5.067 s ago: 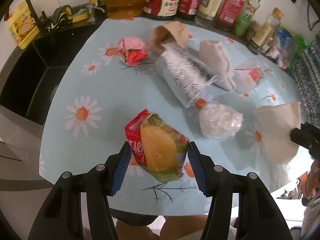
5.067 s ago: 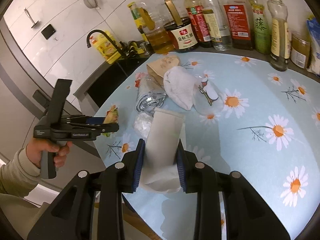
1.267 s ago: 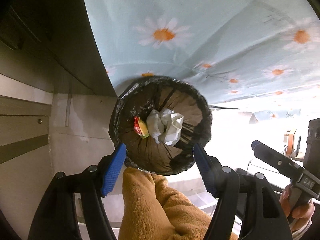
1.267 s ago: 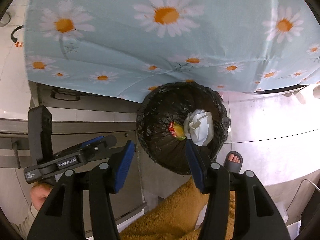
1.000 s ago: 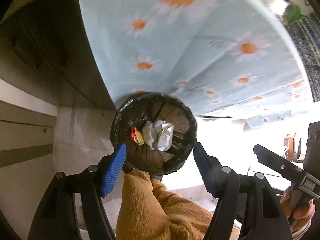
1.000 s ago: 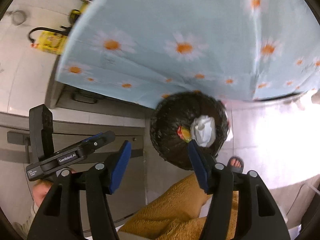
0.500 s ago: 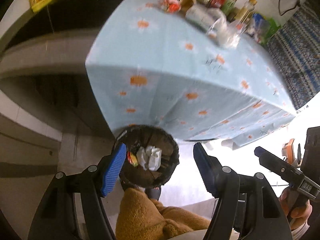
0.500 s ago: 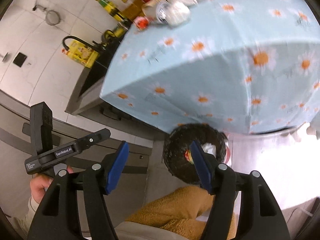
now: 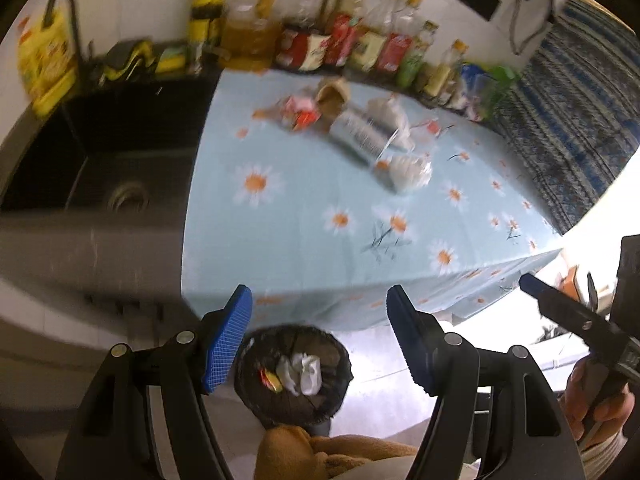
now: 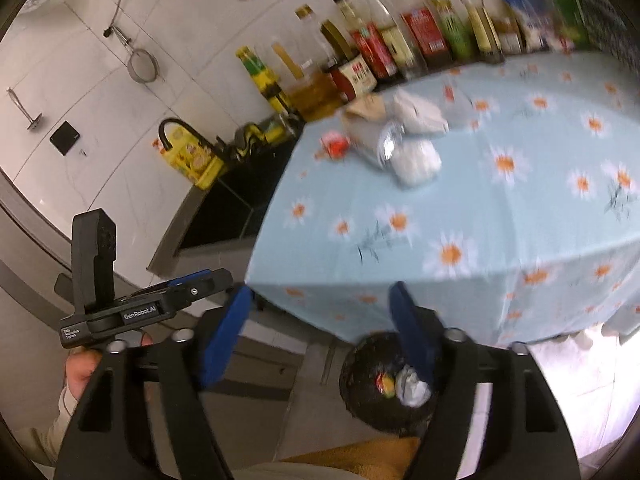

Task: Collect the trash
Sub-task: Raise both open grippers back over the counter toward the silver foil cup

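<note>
Gaping wide and empty, both grippers' fingers hover above the trash bin below.

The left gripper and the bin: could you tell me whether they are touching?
Apart. In the left wrist view the left gripper is open and empty, raised high above the bin on the floor, with bare floor showing between its fingers and the rim.

Bright, motion-blurred, perhaps window glare

Glossy black plastic bin liner, crumpled paper
</note>
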`<state>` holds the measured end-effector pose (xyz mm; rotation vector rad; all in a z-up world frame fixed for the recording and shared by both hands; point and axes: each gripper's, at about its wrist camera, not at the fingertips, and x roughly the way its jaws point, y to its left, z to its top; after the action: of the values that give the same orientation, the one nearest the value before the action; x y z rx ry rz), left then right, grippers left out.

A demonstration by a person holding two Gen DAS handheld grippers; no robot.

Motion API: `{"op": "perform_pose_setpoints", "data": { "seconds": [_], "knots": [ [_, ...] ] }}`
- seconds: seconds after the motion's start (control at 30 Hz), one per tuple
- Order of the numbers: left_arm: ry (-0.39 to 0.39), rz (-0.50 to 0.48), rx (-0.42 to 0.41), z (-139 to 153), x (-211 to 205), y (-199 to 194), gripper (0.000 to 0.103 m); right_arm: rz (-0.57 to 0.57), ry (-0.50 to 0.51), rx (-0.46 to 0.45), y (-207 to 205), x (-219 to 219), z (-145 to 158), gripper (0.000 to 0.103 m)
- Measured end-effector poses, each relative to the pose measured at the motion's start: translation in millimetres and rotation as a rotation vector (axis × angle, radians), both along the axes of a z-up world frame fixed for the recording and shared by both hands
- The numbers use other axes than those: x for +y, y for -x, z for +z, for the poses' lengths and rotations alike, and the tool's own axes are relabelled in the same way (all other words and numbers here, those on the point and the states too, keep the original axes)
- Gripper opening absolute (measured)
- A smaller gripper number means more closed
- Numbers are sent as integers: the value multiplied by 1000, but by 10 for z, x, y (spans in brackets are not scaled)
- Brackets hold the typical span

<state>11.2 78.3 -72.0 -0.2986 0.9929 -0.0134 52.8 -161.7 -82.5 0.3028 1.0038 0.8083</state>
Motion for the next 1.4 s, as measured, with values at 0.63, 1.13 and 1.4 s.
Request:
{"op": "perform_pose_setpoints", "data": {
  "seconds": [0.63, 1.13, 1.4],
  "knots": [
    [-75, -267, -115, 393, -192, -886, 90, -198, 17, -175, -539, -342, 729, 98],
    [-91, -320, 1, -31, -425, -1966, 96, -169, 33, -52, -1796, -376, 146, 98],
    [-116, -363, 102, -401, -556, -2453, 96, -156, 34, 45, -2347, -376, -283, 98]
  ]
}}
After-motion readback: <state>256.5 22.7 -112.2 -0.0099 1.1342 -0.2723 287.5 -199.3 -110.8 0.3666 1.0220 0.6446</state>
